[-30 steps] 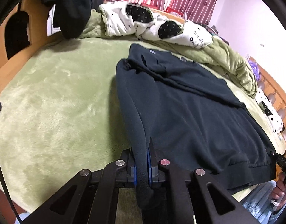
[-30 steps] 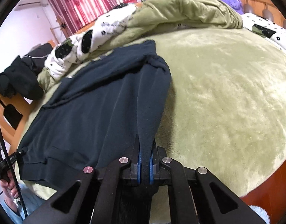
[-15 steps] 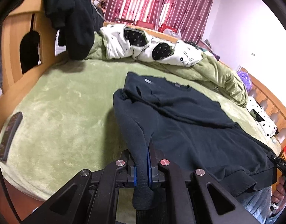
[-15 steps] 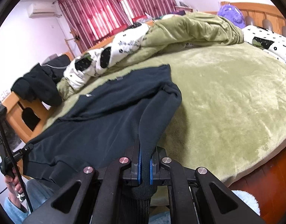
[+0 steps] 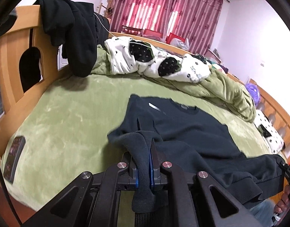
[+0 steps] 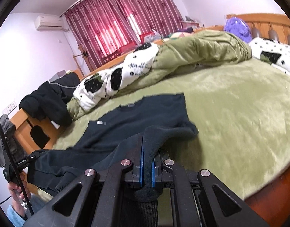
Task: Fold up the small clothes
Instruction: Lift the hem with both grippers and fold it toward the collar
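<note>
1 dark navy sweatshirt (image 5: 192, 124) on the green blanket (image 5: 69, 113), collar end flat toward the far side, near end lifted off the bed. My 2 grippers each hold 1 sleeve cuff: left gripper (image 5: 147, 162) clamped shut on the left cuff (image 5: 143, 194), right gripper (image 6: 147, 162) clamped shut on the right cuff (image 6: 146, 191), ribbed ends hanging below the blue pads. Other stuff: 1 phone (image 5: 14, 157) face up near the blanket's left edge, 1 black jacket (image 5: 73, 37) draped over the wooden footboard (image 5: 14, 62), 1 rumpled white-and-green duvet (image 5: 163, 66) behind the sweatshirt, 1 purple plush toy (image 6: 237, 28) by the headboard.
</note>
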Action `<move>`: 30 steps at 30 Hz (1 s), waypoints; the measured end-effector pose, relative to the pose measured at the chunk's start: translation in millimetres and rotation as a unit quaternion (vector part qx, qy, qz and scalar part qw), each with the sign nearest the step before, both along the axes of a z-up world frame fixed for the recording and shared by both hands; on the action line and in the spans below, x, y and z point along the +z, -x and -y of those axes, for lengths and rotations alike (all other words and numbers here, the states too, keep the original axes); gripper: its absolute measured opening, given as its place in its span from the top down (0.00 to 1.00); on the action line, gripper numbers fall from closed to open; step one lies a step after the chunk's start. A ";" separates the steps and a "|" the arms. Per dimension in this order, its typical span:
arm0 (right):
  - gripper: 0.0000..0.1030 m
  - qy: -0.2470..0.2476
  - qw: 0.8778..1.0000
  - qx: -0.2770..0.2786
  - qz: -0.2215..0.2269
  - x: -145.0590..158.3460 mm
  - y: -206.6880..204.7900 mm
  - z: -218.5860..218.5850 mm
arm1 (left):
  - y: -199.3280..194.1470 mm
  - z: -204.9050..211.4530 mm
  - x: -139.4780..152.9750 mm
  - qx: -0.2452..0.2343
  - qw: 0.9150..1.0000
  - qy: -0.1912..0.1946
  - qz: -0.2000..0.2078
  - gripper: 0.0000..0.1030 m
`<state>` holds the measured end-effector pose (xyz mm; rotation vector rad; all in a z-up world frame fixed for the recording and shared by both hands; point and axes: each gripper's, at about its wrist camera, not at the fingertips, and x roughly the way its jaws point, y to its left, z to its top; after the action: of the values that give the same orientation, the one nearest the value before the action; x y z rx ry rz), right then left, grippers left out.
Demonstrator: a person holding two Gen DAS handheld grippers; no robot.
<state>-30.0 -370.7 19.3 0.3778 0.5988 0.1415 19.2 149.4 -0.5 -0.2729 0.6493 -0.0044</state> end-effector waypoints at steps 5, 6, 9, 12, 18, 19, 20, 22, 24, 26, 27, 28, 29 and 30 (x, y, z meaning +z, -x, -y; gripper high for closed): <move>0.94 0.002 1.000 -0.013 0.019 6.0 -51.3 2.9 | -51.9 5.3 4.0 0.006 1.000 -0.021 0.010 0.92; 0.94 0.002 1.000 -0.015 0.021 5.1 -63.4 4.6 | -61.5 6.3 3.0 0.006 1.000 -0.020 0.009 0.92; 0.94 0.006 1.000 -0.022 0.019 1.6 -96.5 7.9 | -98.5 9.5 -2.8 0.002 1.000 -0.016 -0.002 0.92; 0.94 0.004 1.000 -0.029 0.007 -6.9 -133.2 11.6 | -132.8 14.1 -13.2 0.002 1.000 -0.023 -0.013 0.92; 0.94 0.025 0.999 -0.032 -0.017 -29.1 -195.4 8.5 | -194.5 23.3 -37.8 -0.005 0.998 -0.045 -0.036 0.92; 0.94 0.033 0.999 -0.032 -0.023 -35.2 -207.9 6.8 | -204.8 24.5 -44.2 -0.005 0.998 -0.049 -0.042 0.92; 0.94 0.038 0.998 -0.033 -0.026 -38.3 -214.9 3.9 | -210.7 25.0 -48.0 -0.004 0.998 -0.051 -0.045 0.92; 0.94 0.046 0.998 -0.032 -0.036 -49.7 -234.2 0.3 | -226.2 24.2 -60.3 -0.003 0.997 -0.051 -0.056 0.92; 0.94 0.053 0.997 -0.032 -0.049 -61.3 -251.6 -2.3 | -238.5 23.5 -74.3 -0.003 0.996 -0.053 -0.068 0.92; 0.94 0.048 0.997 -0.034 -0.056 -72.8 -266.1 -1.6 | -246.6 22.9 -83.9 -0.006 0.996 -0.057 -0.074 0.91; 0.94 0.046 0.997 -0.034 -0.061 -78.4 -272.3 -1.1 | -250.8 22.4 -89.6 -0.008 0.995 -0.058 -0.078 0.91; 0.94 0.049 0.996 -0.034 -0.065 -84.1 -277.9 -1.6 | -254.4 21.8 -95.1 -0.009 0.995 -0.059 -0.084 0.91; 0.94 0.057 0.995 -0.035 -0.072 -91.8 -284.4 -2.0 | -257.2 21.2 -98.0 -0.010 0.994 -0.059 -0.087 0.91; 0.94 0.063 0.994 -0.035 -0.079 -98.5 -289.6 -2.4 | -259.9 20.8 -102.5 -0.012 0.994 -0.058 -0.091 0.91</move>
<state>259.6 -368.3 -79.1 0.2881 0.7460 0.0053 279.1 128.6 -102.9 -0.1535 0.8312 0.0356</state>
